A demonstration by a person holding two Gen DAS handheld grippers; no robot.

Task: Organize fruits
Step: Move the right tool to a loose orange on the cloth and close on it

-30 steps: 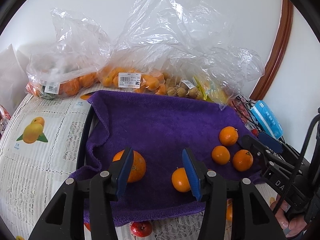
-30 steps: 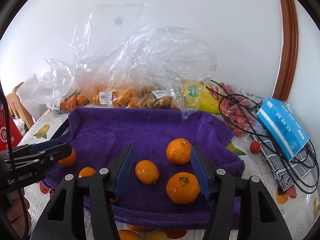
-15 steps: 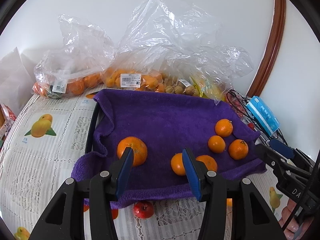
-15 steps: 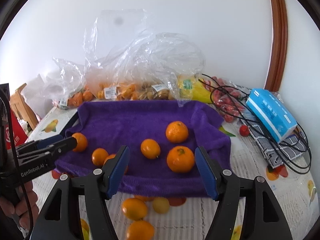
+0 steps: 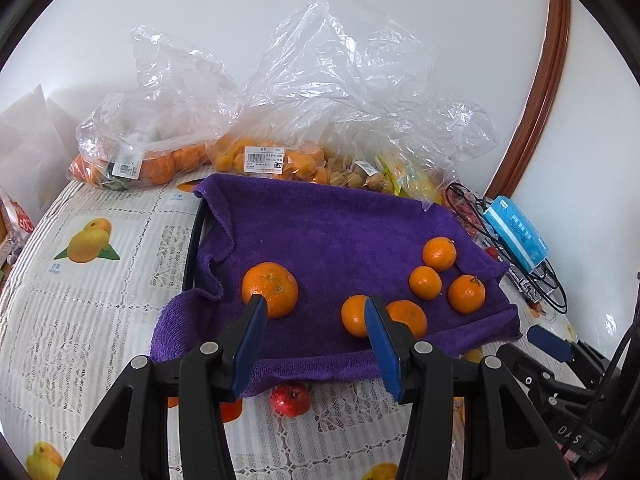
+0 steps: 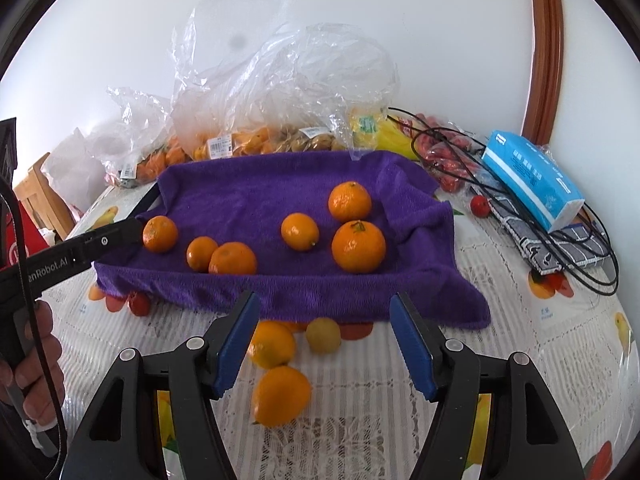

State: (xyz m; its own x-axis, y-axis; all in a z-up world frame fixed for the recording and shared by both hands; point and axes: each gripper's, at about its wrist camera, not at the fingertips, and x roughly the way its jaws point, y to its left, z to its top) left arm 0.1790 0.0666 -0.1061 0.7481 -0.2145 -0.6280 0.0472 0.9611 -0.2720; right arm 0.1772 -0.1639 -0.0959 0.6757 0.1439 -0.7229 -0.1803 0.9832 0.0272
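From where I sit, I'd call this roughly half done: six oranges already lie on the purple towel (image 6: 280, 288), which seems to be draped over a tray whose dark rim (image 5: 192, 248) peeks out at its left edge. In the right wrist view a big orange (image 6: 358, 246) sits near the towel's right side with a second orange (image 6: 349, 201) just behind it and a smaller one (image 6: 300, 231) to their left; further left a pair (image 6: 232, 259) sit touching, and one more (image 6: 160, 233) lies just beside the tip of my left gripper (image 5: 316, 320). That gripper hangs over the towel's near edge with its jaws partly spread and nothing between them. My right gripper (image 6: 324, 340) is also empty; its jaws have just been opening wider and now stand apart over the tablecloth (image 6: 500, 320), in front of the towel. What is left, as I judge it, is the loose fruit off the towel: two oranges (image 6: 272, 349) (image 6: 281, 396) and a pale yellow fruit (image 6: 323, 334) lie right under the right gripper, and a small red fruit (image 5: 291, 399) sits at the towel's front edge below the left one. The bagged fruit (image 5: 264, 158) along the wall is unopened work, if it counts; another red fruit (image 6: 479, 205) rests by the cables on the right
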